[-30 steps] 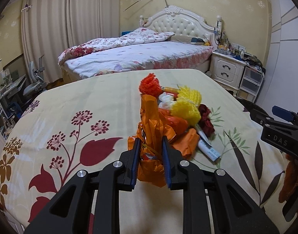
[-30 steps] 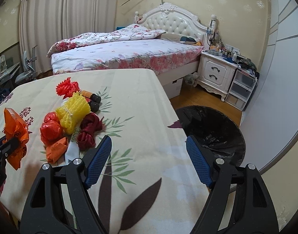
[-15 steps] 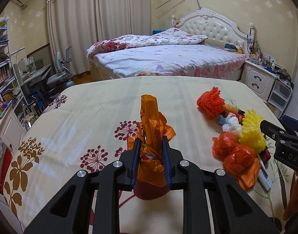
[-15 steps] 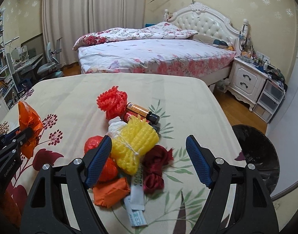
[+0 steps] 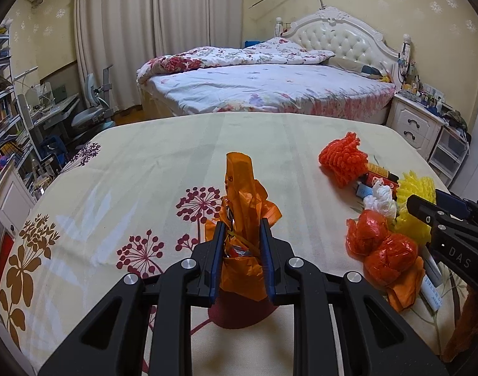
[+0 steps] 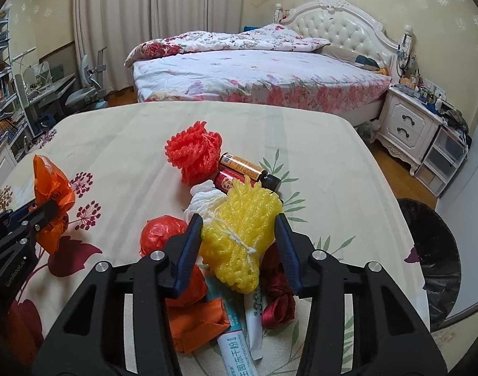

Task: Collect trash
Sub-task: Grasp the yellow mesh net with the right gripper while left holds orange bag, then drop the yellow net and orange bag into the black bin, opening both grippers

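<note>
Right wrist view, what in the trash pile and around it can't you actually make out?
- White sachet: lower end cut off by the frame edge; upper part under the yellow foam net.
- Dark red ribbon: partly behind the right tool.
- Black-lined bin: contents too dark to tell.
- Orange plastic bag: contents hidden; left tool covers its lower part.

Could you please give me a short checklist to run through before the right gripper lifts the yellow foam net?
1. Left gripper shut on orange bag: ok.
2. Right gripper jaws just closed in around the yellow foam net: ok.
3. Pads pressing the net firmly: cannot tell.
4. White wad free of the net: cannot tell; they touch.
5. Black-lined bin open beside the table: ok.
</note>
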### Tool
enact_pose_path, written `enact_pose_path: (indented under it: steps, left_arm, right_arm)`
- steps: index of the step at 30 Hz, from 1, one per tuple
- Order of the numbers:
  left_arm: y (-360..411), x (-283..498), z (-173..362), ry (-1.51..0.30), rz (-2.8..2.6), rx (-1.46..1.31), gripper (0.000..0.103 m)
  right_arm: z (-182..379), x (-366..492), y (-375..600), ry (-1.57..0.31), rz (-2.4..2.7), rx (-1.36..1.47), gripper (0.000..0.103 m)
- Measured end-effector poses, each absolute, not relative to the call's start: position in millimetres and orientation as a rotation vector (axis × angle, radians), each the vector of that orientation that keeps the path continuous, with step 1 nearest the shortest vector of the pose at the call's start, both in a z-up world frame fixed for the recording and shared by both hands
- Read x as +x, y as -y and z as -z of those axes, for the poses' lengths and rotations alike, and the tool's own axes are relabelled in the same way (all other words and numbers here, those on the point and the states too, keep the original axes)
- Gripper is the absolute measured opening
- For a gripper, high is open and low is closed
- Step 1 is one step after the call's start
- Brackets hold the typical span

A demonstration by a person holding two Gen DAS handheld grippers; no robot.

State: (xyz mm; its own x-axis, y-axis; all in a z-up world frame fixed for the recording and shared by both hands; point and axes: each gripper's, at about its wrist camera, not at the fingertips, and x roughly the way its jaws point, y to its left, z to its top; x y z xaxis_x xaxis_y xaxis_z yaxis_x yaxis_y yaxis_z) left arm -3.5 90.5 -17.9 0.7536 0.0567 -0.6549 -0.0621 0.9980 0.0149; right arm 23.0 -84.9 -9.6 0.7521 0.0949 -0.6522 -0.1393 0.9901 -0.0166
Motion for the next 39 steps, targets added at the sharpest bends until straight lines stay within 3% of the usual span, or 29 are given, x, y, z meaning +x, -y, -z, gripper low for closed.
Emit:
enact_pose_path:
  steps: [8, 15, 23, 39]
  left_arm:
    - [-49.1, -0.4, -0.3, -0.663, 0.033, 0.014, 0.023]
    - [16.5, 11.5, -16.8, -0.621, 0.189, 0.038, 0.023]
    - [102.0, 27.4, -29.1, -0.595, 0.367, 0.075, 0.023]
    - [217.6, 60.2, 3.1, -0.691, 0.528, 0.206, 0.023]
  right_arm:
    - [-24.6, 3.5, 132.8, -0.599, -0.062, -0.062, 0.043]
    - [-40.7, 6.4, 232.0, -0.564, 0.129, -0.020, 0.043]
    - [-27.6, 16.2, 317.0, -0.591, 0.301, 0.029, 0.044]
    - [4.7, 23.2, 374.8, -0.639, 0.364, 0.092, 0.046]
